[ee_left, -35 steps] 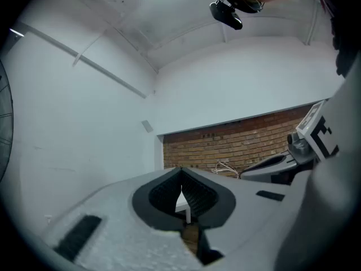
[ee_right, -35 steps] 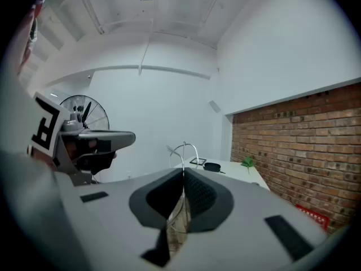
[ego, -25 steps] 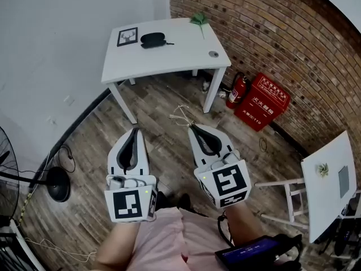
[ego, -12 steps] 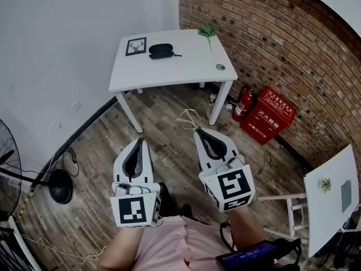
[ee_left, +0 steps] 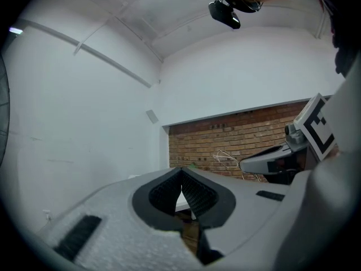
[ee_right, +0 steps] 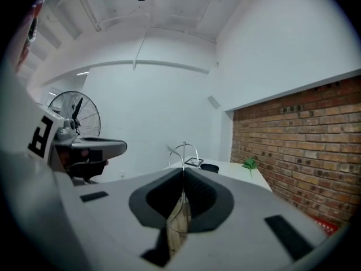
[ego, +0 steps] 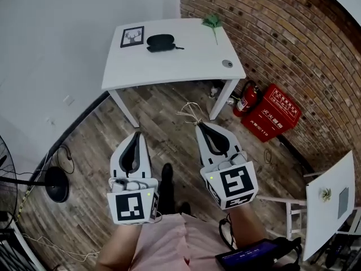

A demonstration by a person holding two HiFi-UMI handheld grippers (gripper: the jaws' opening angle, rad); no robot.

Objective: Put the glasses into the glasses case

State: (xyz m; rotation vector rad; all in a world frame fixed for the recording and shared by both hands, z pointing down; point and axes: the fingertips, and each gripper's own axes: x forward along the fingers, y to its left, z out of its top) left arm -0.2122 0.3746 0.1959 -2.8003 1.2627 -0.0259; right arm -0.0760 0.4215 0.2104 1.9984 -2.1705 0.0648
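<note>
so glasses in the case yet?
Out. The right gripper is shut on the glasses; the glasses case sits apart on the table.

A white tabletop (ego: 180, 61) on four legs stands on the wood-plank floor (ego: 163, 134) in the corner where a white wall meets a brick wall. Toward its far side lie a black glasses case (ego: 161, 41) and, just beside it on the left, a small framed picture (ego: 132, 36) of a deer. A green sprig (ego: 213, 21) rests at the far right corner by the bricks, and a small round object (ego: 227, 63) sits near the front right corner, well apart from the rest.
</note>
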